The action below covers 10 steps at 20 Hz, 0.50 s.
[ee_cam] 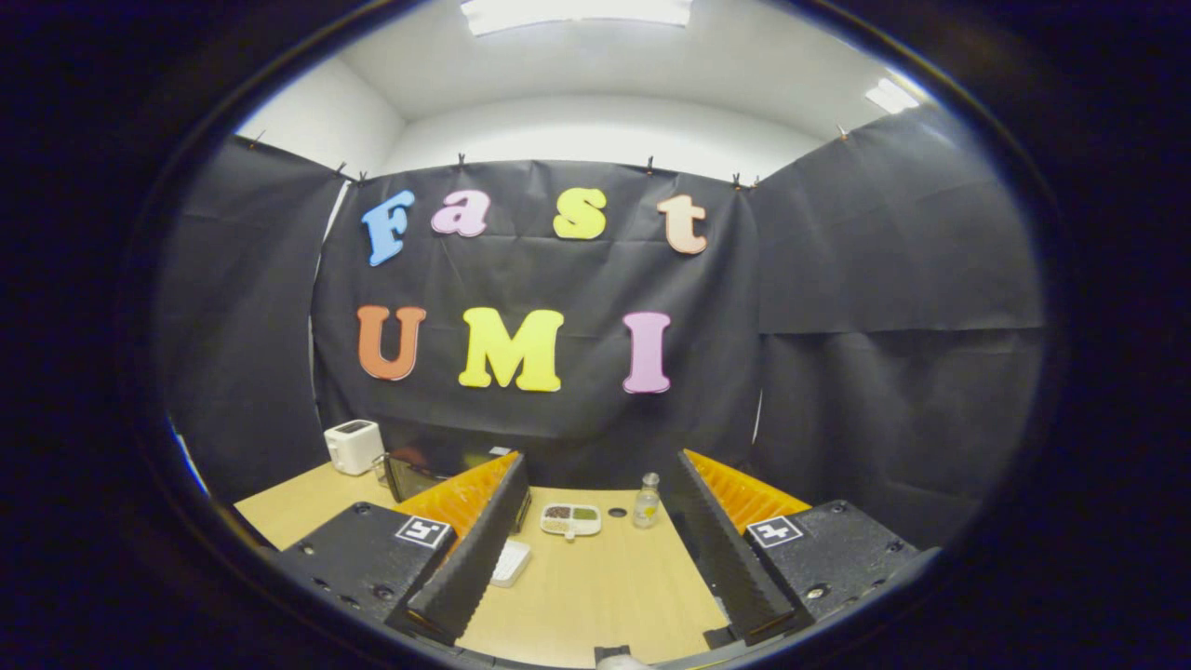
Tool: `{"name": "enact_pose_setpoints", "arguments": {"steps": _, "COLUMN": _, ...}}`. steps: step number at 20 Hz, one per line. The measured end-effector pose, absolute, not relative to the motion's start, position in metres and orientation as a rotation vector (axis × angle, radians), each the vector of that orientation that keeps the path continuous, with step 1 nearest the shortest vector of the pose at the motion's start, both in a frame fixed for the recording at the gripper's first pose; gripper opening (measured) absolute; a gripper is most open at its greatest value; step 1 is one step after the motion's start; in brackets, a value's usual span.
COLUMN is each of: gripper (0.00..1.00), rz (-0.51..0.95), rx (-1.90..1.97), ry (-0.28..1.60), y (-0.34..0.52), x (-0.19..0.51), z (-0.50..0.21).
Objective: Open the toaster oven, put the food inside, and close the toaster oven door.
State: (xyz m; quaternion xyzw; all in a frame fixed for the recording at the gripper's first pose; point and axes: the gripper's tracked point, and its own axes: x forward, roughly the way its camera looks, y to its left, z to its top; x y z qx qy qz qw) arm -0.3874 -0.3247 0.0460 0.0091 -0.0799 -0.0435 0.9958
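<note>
A booth walled in black cloth encloses a pale wooden tabletop [595, 596] under white ceiling lights. One dark toaster oven with a glossy glass front [423, 473] stands at the far edge, beyond the left finger of the hand-held gripper [595, 535], which hides part of it; whether its door is open I cannot tell. One white divided tray holding brown and green food [570, 519] lies ahead, between the two fingers and nearer the left one. Just beside it to the right stands one small clear bottle with a pale cap [646, 501], with a small dark round spot on the tabletop between them. One flat white object [511, 562] lies against the left finger's inner side. One white pop-up toaster [354, 446] sits left of the oven. The hand-held gripper's fingers are spread wide, holding nothing.
</note>
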Motion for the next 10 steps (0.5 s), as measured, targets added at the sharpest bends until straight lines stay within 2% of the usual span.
{"name": "enact_pose_setpoints", "arguments": {"steps": 10, "gripper": 1.0, "rz": -0.108, "rx": 0.046, "ry": -0.142, "y": -0.361, "x": -0.364, "z": 0.032}}
